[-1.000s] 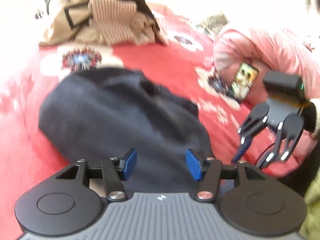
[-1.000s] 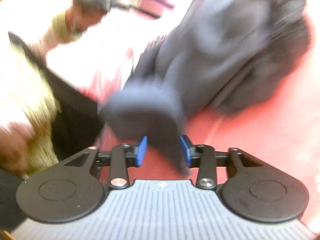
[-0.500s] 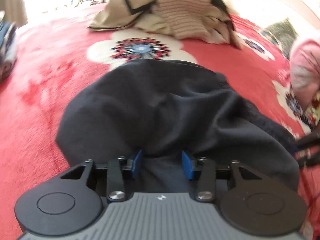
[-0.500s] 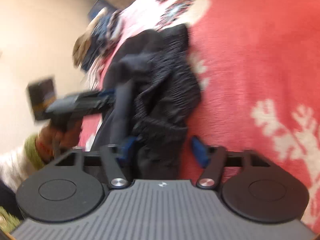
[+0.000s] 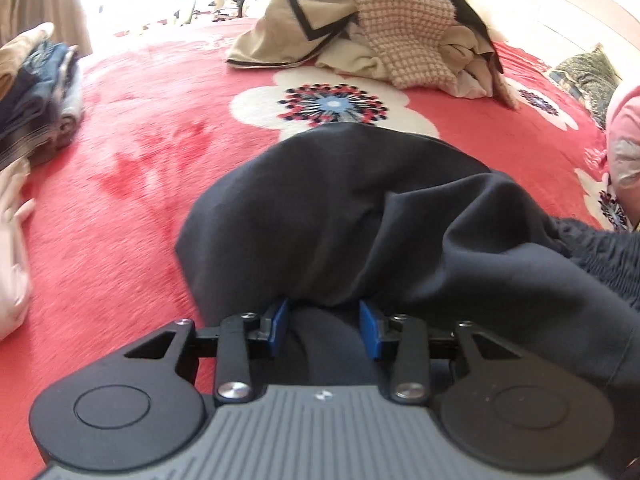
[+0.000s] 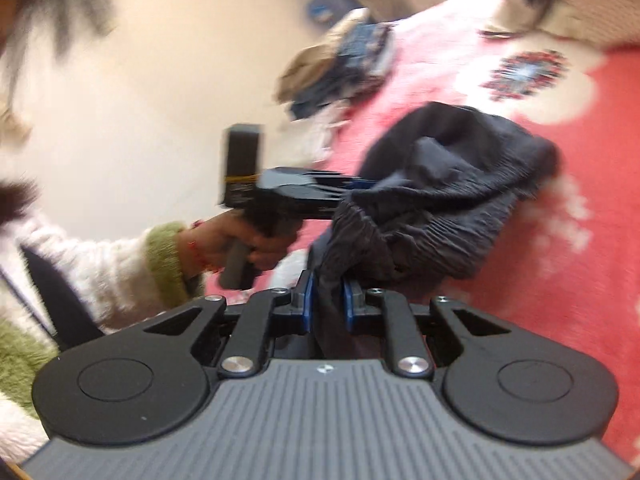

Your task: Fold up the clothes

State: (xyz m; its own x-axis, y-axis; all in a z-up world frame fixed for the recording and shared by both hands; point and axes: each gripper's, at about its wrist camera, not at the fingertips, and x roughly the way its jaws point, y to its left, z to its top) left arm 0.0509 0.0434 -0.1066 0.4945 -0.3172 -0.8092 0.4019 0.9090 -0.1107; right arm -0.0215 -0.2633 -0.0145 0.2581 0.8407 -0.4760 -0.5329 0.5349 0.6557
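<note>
The dark navy garment (image 5: pixel 360 216) lies bunched on the red bed cover (image 5: pixel 132 152), a soft matte cloth heaped into broad folds, with a gathered, ribbed elastic band (image 5: pixel 600 248) showing along its edge to the right of the left gripper's fingers. In the right wrist view the same band (image 6: pixel 420 236) is crinkled and rumpled, and the smoother cloth mounds up beyond it.

The left gripper (image 5: pixel 324 330) has a thick fold of the garment between its blue fingers (image 5: pixel 279 326); the fingers have just been closing and now sit half-spread, both pads against the bunched cloth, which swells over their tips. The right gripper (image 6: pixel 327 304) has also just been closing, and its fingers (image 6: pixel 307 300) stand narrow, pinching a hanging fold of the garment just under the elastic band. In that view the left gripper (image 6: pixel 360 184), held by a hand (image 6: pixel 240 244) in a fuzzy white sleeve with a green cuff (image 6: pixel 168 260), reaches into the garment from the left; the picture is blurred.

Beyond the left fingers a white flower print with a dark centre (image 5: pixel 332 102) shows on the cover, and farther off lies a loose pile of beige and checked clothes (image 5: pixel 380 28). Far left of the fingers is a stack of folded clothes (image 5: pixel 40 92). A pink thing (image 5: pixel 626 140) sits at the right edge.
</note>
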